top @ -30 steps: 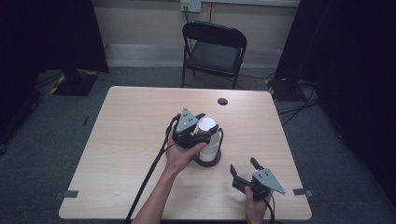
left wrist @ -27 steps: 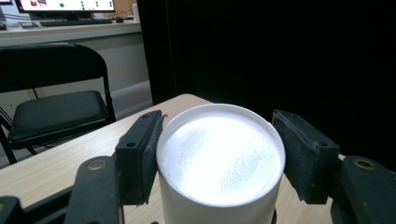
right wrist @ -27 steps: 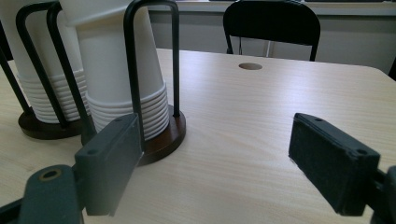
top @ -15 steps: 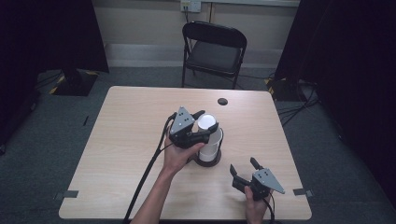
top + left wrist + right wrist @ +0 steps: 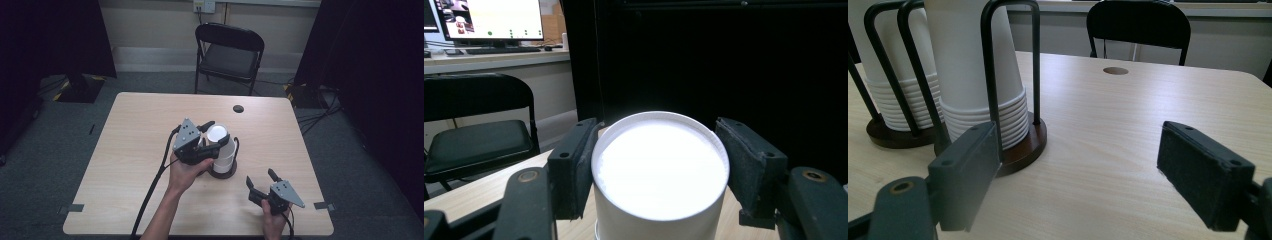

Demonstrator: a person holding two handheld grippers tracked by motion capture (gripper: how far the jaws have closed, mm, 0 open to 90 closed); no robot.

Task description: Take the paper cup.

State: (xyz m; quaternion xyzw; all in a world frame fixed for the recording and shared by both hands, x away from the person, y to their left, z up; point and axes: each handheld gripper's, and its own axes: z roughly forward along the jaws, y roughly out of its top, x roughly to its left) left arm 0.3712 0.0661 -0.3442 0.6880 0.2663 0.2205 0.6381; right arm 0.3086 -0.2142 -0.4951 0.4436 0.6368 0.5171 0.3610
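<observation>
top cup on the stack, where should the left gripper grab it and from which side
Grip the top cup on its side wall just below the upturned base, one jaw on each side, coming in level from the person's side. The cups stand upside down in a holder whose black wire loops rise beside them, so the exposed top is the freest part. The left gripper already brackets it there.

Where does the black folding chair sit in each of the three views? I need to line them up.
High view: black folding chair at top centre, beyond the table's far edge.
Left gripper view: chair at the left edge, seat at mid-height.
Right gripper view: chair along the top, right of centre.
Shared landmark: the pale wooden table.
</observation>
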